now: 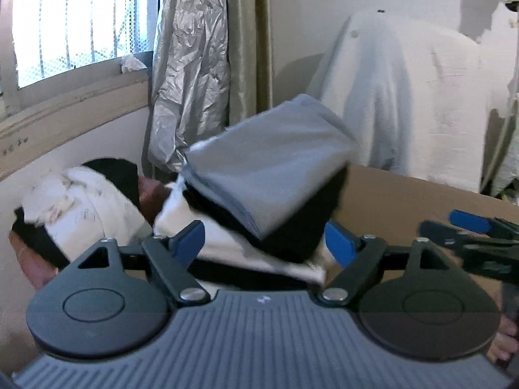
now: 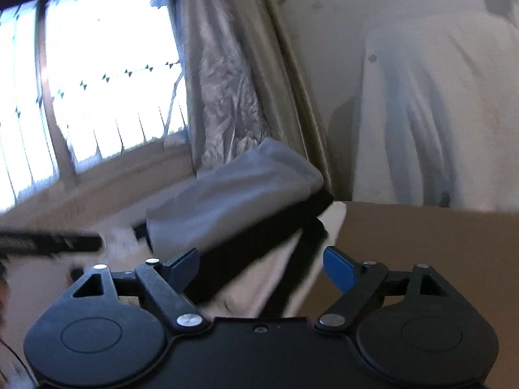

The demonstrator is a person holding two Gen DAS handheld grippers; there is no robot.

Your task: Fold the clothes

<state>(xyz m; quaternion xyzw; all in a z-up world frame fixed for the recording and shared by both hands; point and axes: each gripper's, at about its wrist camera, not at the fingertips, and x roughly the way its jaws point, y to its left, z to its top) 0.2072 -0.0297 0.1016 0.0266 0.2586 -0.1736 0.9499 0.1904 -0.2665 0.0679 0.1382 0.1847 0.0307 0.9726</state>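
Both tongs are sitting wide open with nothing in them: the left tongs (image 1: 266, 243) are gaping at the bottom middle of their frame, and the right tongs (image 2: 261, 267) are doing the same in theirs. The folded grey garment (image 1: 269, 168) is lying tilted on top of a stack of black and white clothes (image 1: 227, 240) in the centre, on the brown surface (image 1: 405, 201). A messier pile of clothes (image 1: 78, 201) is sitting at mid left under the window (image 1: 81, 16), and a white sheet (image 1: 405, 90) is draping something at upper right.
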